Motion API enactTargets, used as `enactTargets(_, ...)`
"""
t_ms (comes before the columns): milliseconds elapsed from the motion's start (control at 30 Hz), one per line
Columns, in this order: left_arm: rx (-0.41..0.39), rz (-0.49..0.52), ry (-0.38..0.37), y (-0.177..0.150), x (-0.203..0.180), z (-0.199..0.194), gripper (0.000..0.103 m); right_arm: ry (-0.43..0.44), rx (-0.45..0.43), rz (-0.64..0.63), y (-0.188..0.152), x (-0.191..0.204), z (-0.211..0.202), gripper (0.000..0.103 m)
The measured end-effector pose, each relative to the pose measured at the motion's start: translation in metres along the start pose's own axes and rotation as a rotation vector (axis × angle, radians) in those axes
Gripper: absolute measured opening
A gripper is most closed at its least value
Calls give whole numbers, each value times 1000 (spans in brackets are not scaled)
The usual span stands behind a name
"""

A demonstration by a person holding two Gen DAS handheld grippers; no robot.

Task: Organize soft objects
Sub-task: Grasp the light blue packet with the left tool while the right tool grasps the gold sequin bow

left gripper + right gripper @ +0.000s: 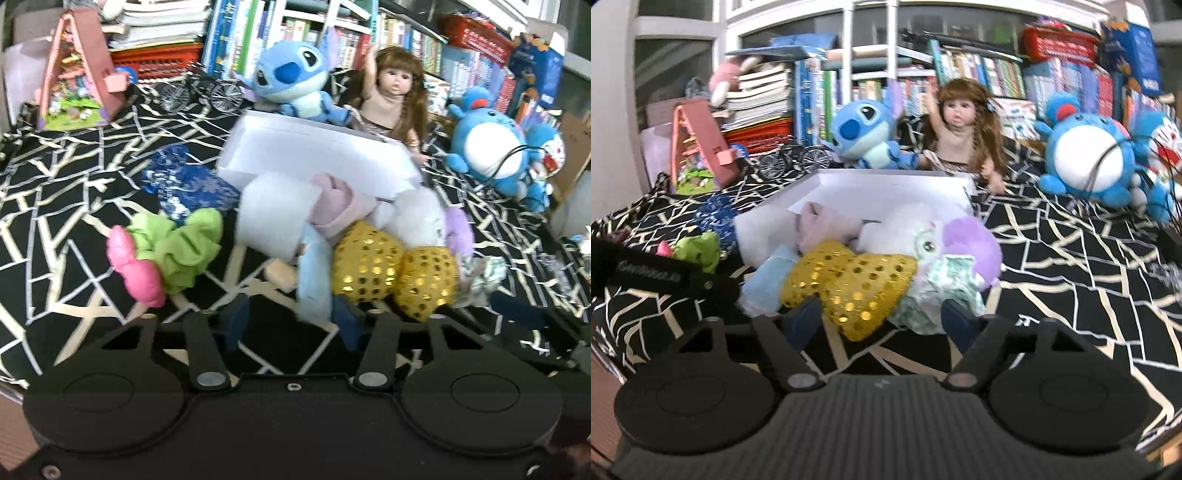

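Note:
A heap of soft things lies on the black patterned cloth in front of a white box (314, 147) (886, 184). My left gripper (291, 321) is open, low before the heap. A light blue cloth (314, 280) hangs between its fingers, close to the right one. My right gripper (879, 317) is open around the near edge of a gold sequin bow (849, 284) and a crumpled mint cloth (923, 306). Behind them lie a white and purple plush (960, 240), a pink cloth (336, 206) and a white fluffy roll (273, 214). A green scrunchie (184, 243) and a pink bow (136, 269) sit to the left.
A blue patterned fabric (184, 184) lies left of the box. Behind it sit a blue plush (291, 81), a doll (395, 96), a round blue plush (487, 140), a model bicycle (199, 92) and a pink toy house (77, 70). Books line the back.

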State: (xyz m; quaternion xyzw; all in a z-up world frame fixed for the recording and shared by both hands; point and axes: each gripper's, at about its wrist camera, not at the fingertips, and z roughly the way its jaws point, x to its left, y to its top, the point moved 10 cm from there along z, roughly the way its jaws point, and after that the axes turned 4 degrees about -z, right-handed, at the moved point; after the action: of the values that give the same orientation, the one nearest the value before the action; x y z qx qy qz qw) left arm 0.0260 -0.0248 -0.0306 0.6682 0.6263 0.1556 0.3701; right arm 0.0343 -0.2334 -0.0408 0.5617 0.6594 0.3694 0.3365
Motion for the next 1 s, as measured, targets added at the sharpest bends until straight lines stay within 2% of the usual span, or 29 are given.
enactTargets(133, 26, -5, -35, -2, -6, 7, 28, 5, 12, -26, -3, 7, 1, 77)
enactTargets(333, 30, 3, -33, -4, -10, 18, 28, 4, 18, -8, -5, 6, 3, 73)
enactTargets(500, 32, -28, -45, 2, -7, 28, 28, 43, 24, 54, -1, 3, 9, 68)
enactTargets(567, 38, -42, -46, 4, -5, 32, 17, 68, 38, 93, 0, 1, 14, 59)
enactTargets(633, 40, -44, -54, 6, -5, 35, 17, 81, 45, 119, 0, 0, 17, 54)
enactTargets(1000, 48, -86, -79, 8, -7, 50, 17, 93, 59, 165, 6, -1, 36, 54)
